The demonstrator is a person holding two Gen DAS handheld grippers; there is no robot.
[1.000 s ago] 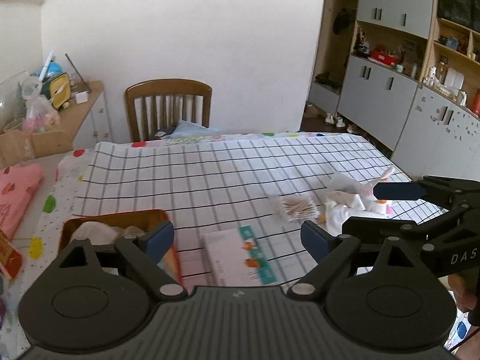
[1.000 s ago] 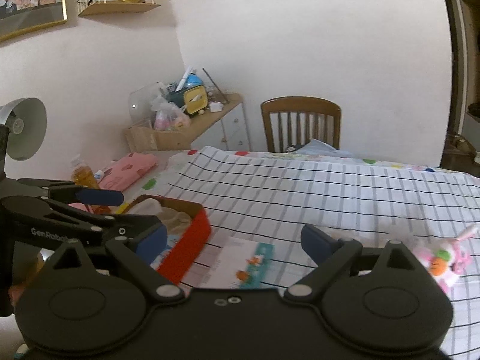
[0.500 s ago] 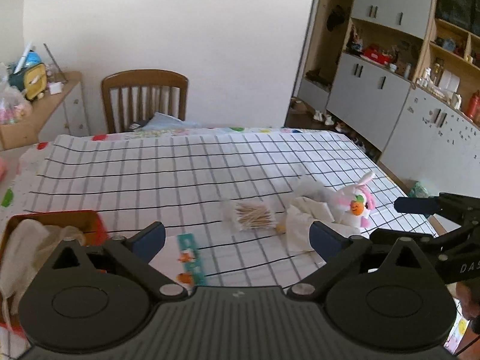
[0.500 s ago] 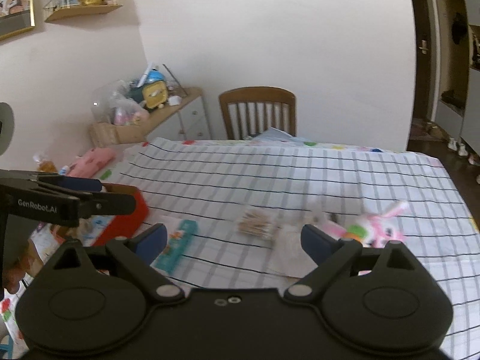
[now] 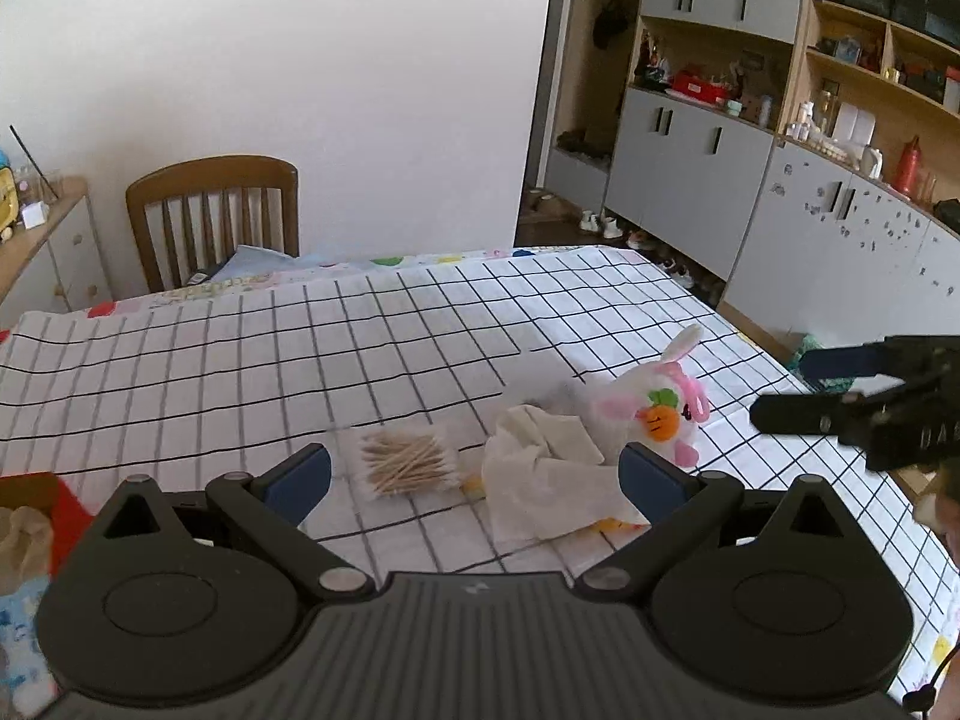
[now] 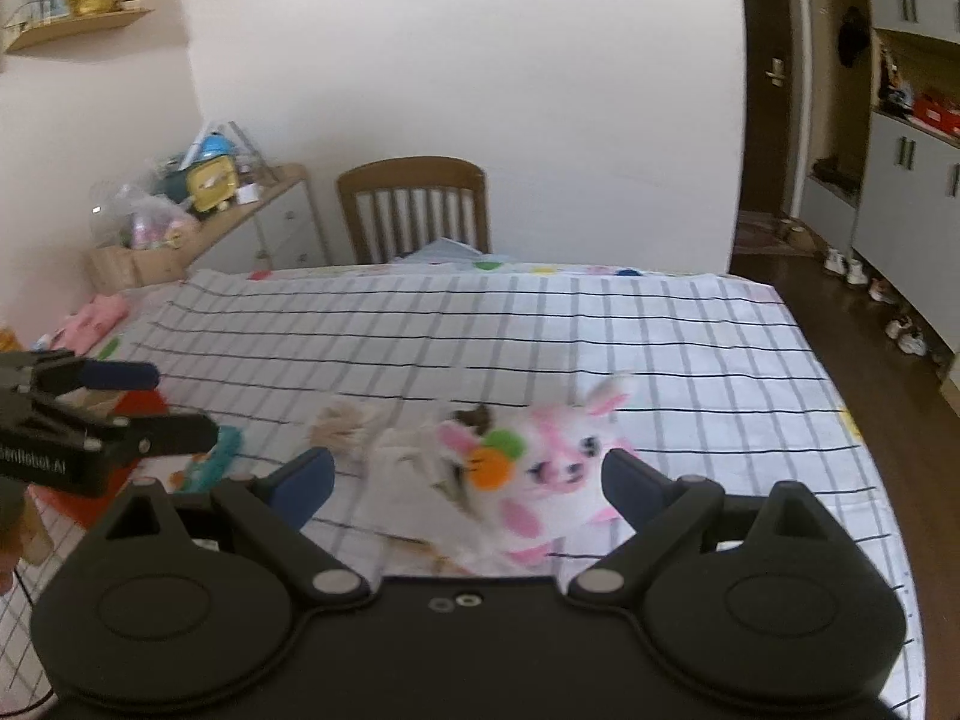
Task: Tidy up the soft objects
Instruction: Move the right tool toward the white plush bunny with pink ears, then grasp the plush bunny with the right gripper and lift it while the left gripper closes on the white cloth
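A white and pink plush bunny [image 5: 651, 411] with an orange carrot lies on the checked tablecloth [image 5: 300, 348], beside a crumpled white cloth [image 5: 540, 468]. My left gripper [image 5: 474, 474] is open above the near table edge, with the cloth and a bag of cotton swabs [image 5: 408, 459] between its fingers. My right gripper [image 6: 468, 474] is open and empty, with the bunny [image 6: 540, 468] close between its fingers. The right gripper also shows at the right in the left wrist view [image 5: 840, 390].
A red box [image 5: 36, 516] holding pale cloth sits at the left table edge. A teal-edged packet [image 6: 210, 462] lies near it. A wooden chair [image 5: 213, 216] stands at the far side. Cabinets [image 5: 750, 150] line the right wall.
Both grippers have swung right, from the red box toward the bunny and cloth. The bunny is now close between the right gripper's fingers. Both stay open.
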